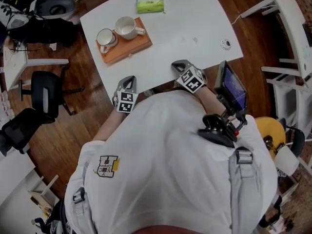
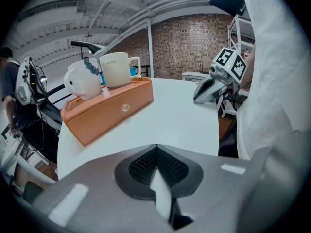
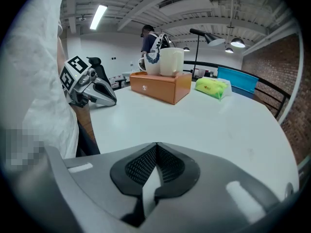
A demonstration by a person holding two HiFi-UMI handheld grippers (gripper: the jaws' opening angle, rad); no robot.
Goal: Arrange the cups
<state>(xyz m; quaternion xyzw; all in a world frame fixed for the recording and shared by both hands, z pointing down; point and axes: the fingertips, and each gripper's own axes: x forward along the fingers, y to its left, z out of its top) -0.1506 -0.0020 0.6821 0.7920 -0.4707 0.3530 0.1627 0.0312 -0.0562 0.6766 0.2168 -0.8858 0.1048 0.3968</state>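
Observation:
Two white cups stand on an orange block point(image 1: 127, 48) point(image 2: 109, 113) point(image 3: 163, 88) at the far left of the white table point(image 1: 185, 33): a smaller cup point(image 1: 105, 38) point(image 2: 82, 80) on the left and a larger mug point(image 1: 126, 28) point(image 2: 116, 70) point(image 3: 171, 61) on the right. My left gripper point(image 1: 128, 83) point(image 2: 155, 147) rests at the table's near edge, shut and empty. Further right along that edge, my right gripper point(image 1: 179, 65) point(image 3: 155, 147) is also shut with nothing between its jaws. Each gripper shows in the other's view, the right gripper point(image 2: 210, 89) and the left gripper point(image 3: 99, 93).
A green packet point(image 1: 150, 4) point(image 3: 212, 88) lies at the table's far edge. A small round object point(image 1: 225, 44) sits near the right corner. Black chairs point(image 1: 46, 91) stand on the wooden floor to the left. A white rack point(image 1: 292, 43) stands to the right. A person point(image 3: 148, 40) stands beyond the table.

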